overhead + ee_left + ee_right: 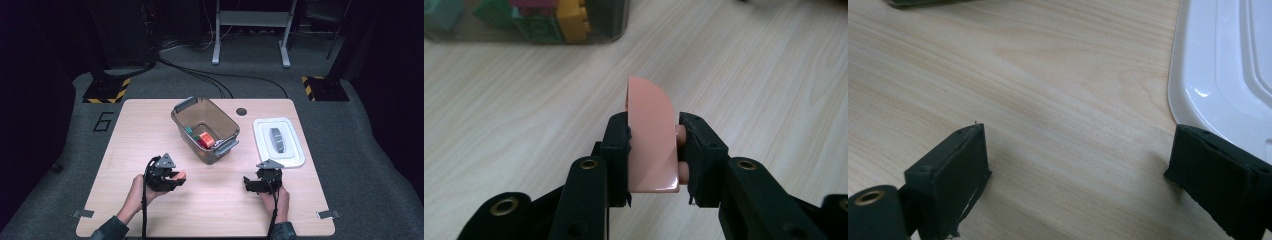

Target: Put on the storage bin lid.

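Left gripper view: left tongs (pixel 654 150) pinch a pink block (pixel 651 137) over bare table (pixel 749 75); right tongs (pixel 1078 170) spread beside the white lid's (pixel 1218 65) edge.

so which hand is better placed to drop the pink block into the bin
Left. The left gripper is already shut on the pink block, close to the clear bin. The right gripper is open, holds nothing and sits by the white lid.
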